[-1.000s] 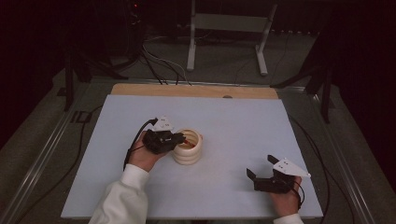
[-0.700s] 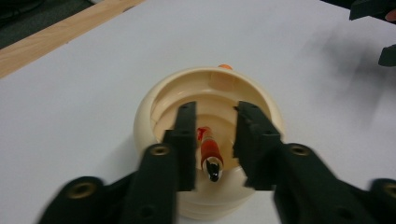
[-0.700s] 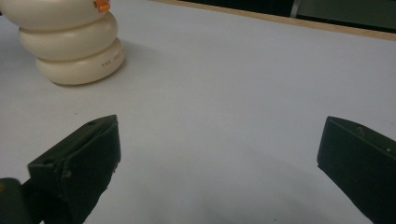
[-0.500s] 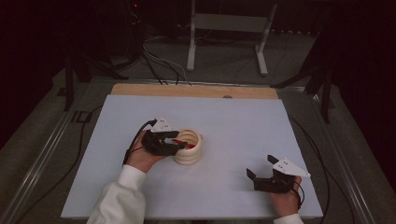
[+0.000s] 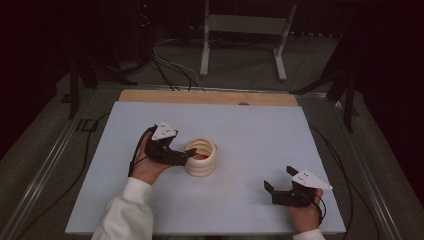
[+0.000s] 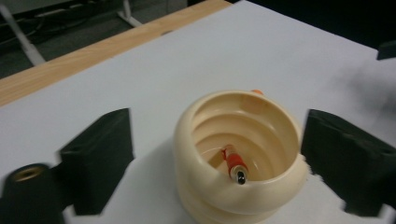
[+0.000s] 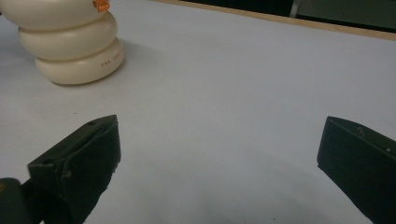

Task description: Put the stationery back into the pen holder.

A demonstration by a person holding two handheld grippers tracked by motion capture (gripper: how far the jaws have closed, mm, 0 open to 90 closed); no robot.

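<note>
While both grippers gape wide, the orange marker (image 6: 235, 163) leans tip-up inside the ribbed cup (image 6: 196, 140).

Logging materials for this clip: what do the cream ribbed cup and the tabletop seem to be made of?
The cream ribbed cup looks like moulded plastic with a smooth satin finish: soft highlights on its rounded ribs, uniform colour. The tabletop looks like a matt pale sheet over wood; a bare wooden strip with visible grain shows along its far edge.

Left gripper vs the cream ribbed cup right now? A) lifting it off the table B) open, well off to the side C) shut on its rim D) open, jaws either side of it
D: the left gripper is open, one black jaw on each side of the cup, which sits on the table.
</note>
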